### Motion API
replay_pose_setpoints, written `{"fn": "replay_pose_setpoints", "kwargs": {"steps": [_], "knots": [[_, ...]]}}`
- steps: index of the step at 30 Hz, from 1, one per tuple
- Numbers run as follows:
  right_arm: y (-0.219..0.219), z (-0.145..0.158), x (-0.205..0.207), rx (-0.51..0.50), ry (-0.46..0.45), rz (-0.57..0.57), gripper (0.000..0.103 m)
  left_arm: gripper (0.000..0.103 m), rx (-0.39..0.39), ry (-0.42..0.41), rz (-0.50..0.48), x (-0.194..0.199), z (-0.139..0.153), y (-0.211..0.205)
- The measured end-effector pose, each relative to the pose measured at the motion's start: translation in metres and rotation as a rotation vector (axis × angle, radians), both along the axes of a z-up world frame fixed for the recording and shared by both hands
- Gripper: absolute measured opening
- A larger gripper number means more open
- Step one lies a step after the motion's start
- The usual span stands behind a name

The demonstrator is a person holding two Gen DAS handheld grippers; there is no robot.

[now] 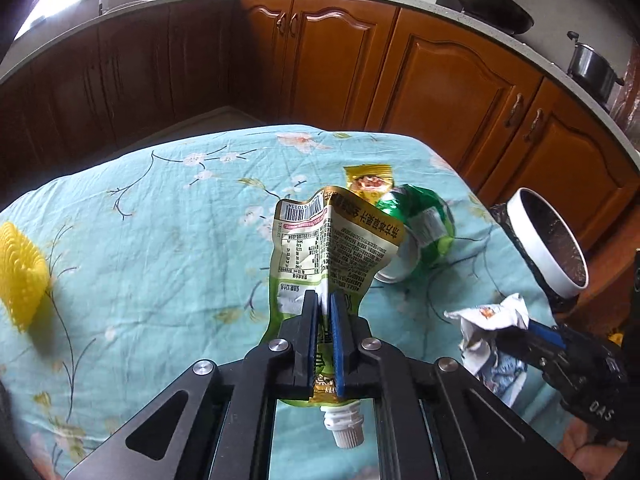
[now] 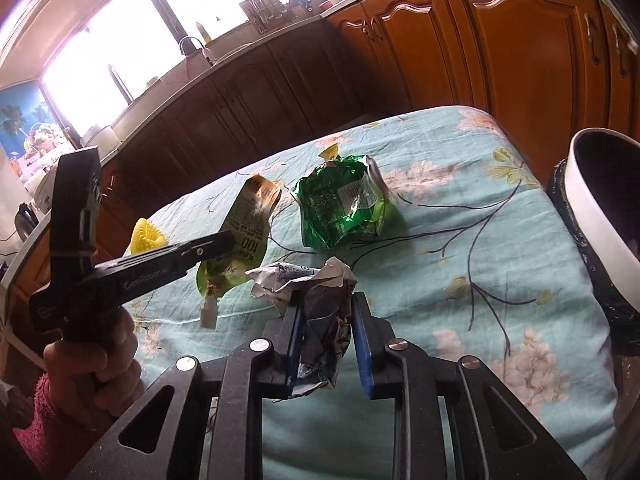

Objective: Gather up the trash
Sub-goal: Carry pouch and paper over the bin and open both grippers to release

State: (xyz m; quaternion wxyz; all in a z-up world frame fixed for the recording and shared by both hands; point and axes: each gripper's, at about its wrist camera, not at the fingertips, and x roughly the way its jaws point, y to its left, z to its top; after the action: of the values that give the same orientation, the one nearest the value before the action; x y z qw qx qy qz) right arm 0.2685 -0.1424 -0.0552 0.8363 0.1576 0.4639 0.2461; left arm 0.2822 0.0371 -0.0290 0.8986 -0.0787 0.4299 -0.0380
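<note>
Lay near the left edge of the floral turquoise tablecloth [image 1: 168, 240]: a yellow ridged plastic scrubber [image 1: 20, 276]. Stood beyond: brown wooden kitchen cabinets [image 1: 452, 80], dark wok [image 1: 496, 8], steel pot [image 1: 592, 68].

- The left gripper [image 1: 324, 300] has its jaws pressed together on a pouch [image 1: 320, 248], lifted over the near middle of the table.
- The right gripper [image 2: 326, 304] is at the near right, jaws clamped on a crumpled wrapper [image 2: 320, 320].
- A bare hand [image 2: 96, 356] grips the left gripper's handle.
</note>
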Motion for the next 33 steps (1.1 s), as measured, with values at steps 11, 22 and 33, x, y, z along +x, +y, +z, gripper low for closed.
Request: {"fn": "replay_pose_setpoints", "kwargs": {"steps": [11, 22, 33], "knots": [[-0.074, 0.018, -0.027, 0.005, -0.038, -0.135, 0.023, 0.005, -0.049, -0.016, -0.137, -0.032, 0.021, -0.059], [-0.151, 0.021, -0.042, -0.021, -0.052, -0.271, 0.023, 0.005, -0.057, -0.014, -0.260, -0.029, 0.025, -0.122], [-0.201, 0.021, -0.041, -0.028, -0.063, -0.369, 0.023, 0.005, -0.033, -0.025, -0.332, -0.011, 0.029, -0.169]]}}
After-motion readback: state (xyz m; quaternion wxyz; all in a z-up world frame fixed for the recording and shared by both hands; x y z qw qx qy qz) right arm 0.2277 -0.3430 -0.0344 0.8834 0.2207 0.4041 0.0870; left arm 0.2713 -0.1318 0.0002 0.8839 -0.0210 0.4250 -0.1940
